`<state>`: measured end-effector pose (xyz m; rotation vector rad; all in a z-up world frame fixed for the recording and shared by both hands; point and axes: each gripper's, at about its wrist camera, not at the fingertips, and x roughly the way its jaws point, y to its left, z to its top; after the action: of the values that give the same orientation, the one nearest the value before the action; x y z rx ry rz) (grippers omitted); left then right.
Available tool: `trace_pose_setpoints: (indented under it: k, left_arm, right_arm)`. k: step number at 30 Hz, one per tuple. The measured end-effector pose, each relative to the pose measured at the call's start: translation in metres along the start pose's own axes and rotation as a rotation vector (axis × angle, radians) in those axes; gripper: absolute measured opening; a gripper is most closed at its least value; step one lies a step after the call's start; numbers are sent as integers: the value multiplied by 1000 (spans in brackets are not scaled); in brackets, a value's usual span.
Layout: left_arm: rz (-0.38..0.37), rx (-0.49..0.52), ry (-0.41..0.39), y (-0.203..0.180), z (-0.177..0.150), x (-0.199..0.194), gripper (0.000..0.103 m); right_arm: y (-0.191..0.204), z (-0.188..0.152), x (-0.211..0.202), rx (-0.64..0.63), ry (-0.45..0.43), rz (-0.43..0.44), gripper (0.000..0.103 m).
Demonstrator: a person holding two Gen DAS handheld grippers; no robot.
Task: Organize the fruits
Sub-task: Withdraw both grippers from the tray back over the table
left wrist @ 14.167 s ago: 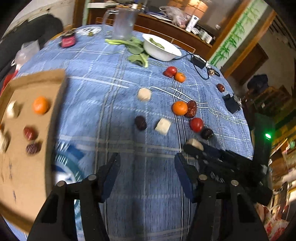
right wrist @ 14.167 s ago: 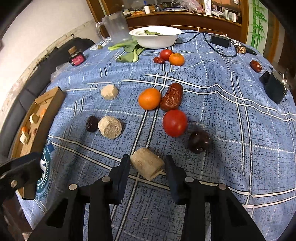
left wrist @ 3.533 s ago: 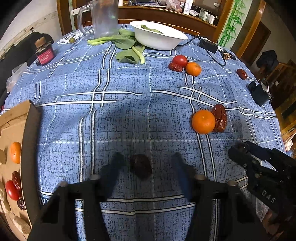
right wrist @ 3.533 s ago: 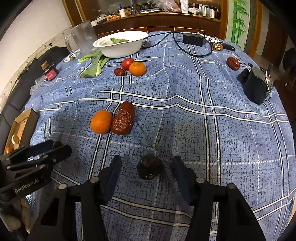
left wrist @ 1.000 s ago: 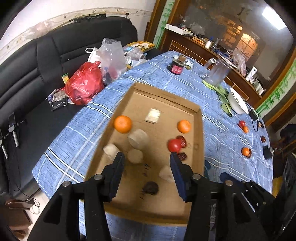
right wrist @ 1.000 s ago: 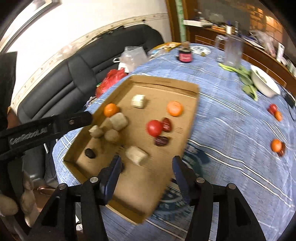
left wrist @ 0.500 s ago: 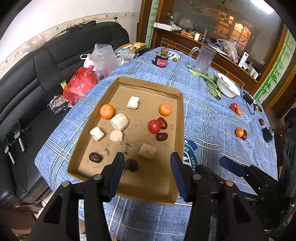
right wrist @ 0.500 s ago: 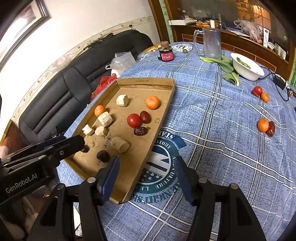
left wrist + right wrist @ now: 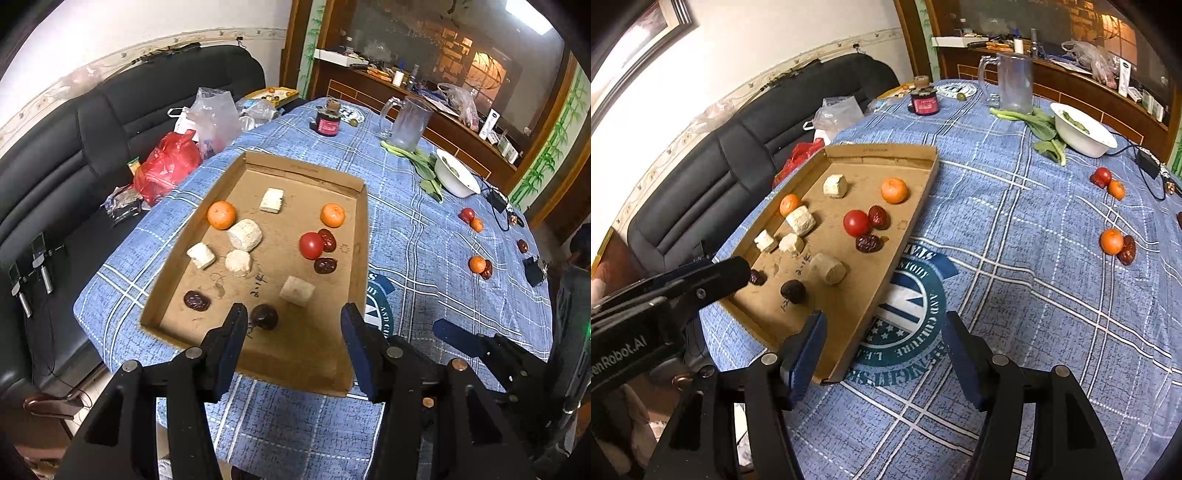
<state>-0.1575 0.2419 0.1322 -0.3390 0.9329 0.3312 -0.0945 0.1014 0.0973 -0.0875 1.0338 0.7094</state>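
Note:
A brown cardboard tray (image 9: 364,229) (image 9: 923,184) lies on the blue checked tablecloth. In it are two oranges, a red tomato (image 9: 311,245) (image 9: 856,223), several dark dates, a dark round fruit (image 9: 264,316) (image 9: 793,291) and several pale chunks. An orange with a date (image 9: 477,264) (image 9: 1112,241) and a tomato with an orange (image 9: 467,214) (image 9: 1103,175) lie on the cloth to the right. My left gripper (image 9: 293,339) is open and empty above the tray's near end. My right gripper (image 9: 882,347) is open and empty above the tray's near right corner.
A white bowl (image 9: 456,177) (image 9: 1084,133), green leaves, a glass jug (image 9: 408,123) (image 9: 1014,83) and a red-labelled jar (image 9: 327,123) (image 9: 924,101) stand at the far side. A black sofa (image 9: 110,122) with plastic bags runs along the left. Black device (image 9: 533,271) near the right edge.
Both grippers have drawn back and up from the tray, which now shows smaller. The dark round fruits that were on the cloth now lie in the tray.

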Motion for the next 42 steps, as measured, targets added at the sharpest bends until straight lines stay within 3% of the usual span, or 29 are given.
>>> trace_pose_setpoints:
  k: [14,18,19,20,21,24,27,31,36,38,39,42]
  left_arm:
    - [27,-79,37,26,-13,7,52]
    - [41,-69,-30,23,-6,-6,52]
    - [45,-68,-51,23,-3,-9,54]
    - [44,-73,-56,25,0,-9,68]
    - [41,-87,-41,29,1,-4,73]
    - [64,-117,4,36,-2,7,73]
    - [63,-97,-28,33,1,1,73]
    - [75,-110,5,36,-2,7,73]
    - [120,-108,-91,44,4,-14,73]
    - [113,-136,-38,54,3,-3,75]
    - [112,-174,18,61,-2,8,75]
    - [93,-202,55,61,-15,17,75]
  right_arm:
    - [24,-4,22,-79,61,29,69]
    - [19,1,17,-71,34,9,69]
    - [17,2,14,-68,19,4,70]
    - [15,4,13,-61,10,4,73]
    - [12,5,14,-50,13,9,78]
    - [5,4,23,-22,50,-2,79]
    - [2,7,22,-8,36,-1,79]
    - [2,9,28,-13,57,-3,79]
    - [7,24,14,-5,13,27,79]
    - [9,33,7,-2,-18,34,80]
    - [9,35,8,2,-23,44,85]
    - [8,30,27,8,49,51,88]
